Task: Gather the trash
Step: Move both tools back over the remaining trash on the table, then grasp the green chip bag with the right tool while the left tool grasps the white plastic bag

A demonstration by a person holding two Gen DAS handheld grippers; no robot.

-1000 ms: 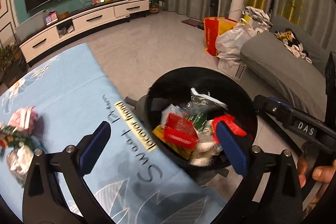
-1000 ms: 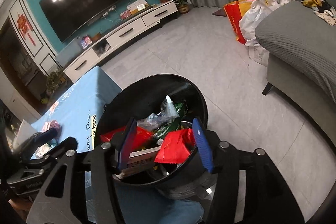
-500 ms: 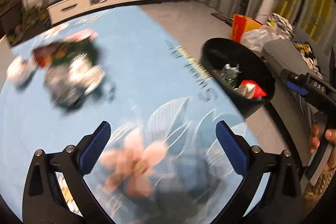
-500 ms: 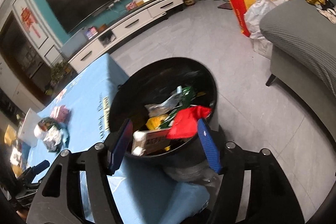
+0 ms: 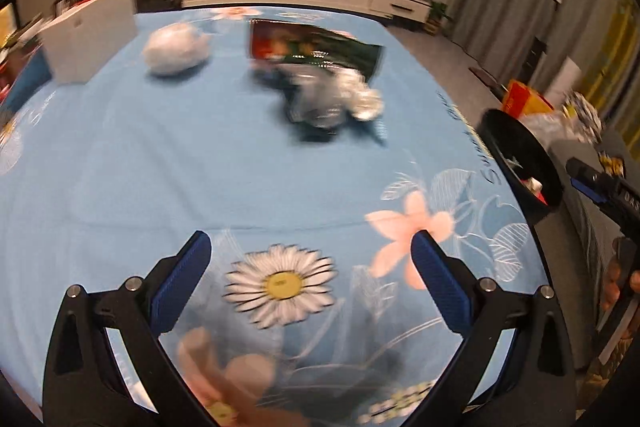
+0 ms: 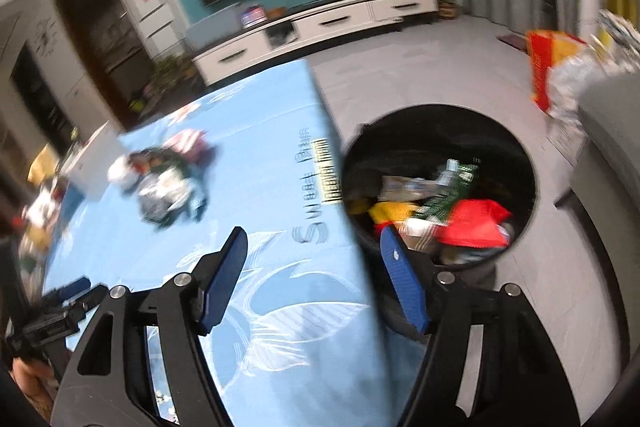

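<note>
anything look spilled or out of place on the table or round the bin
Nothing spilled outside the black bin; its wrappers sit inside. Trash left on the blue tablecloth: a crumpled silver wrapper pile on a dark green packet, plus a white wad. Both tongs are open, empty.

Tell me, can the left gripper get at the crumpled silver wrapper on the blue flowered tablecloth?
Probably yes: the left gripper is open and empty, and only bare blue flowered tablecloth lies before the crumpled silver wrapper.
</note>
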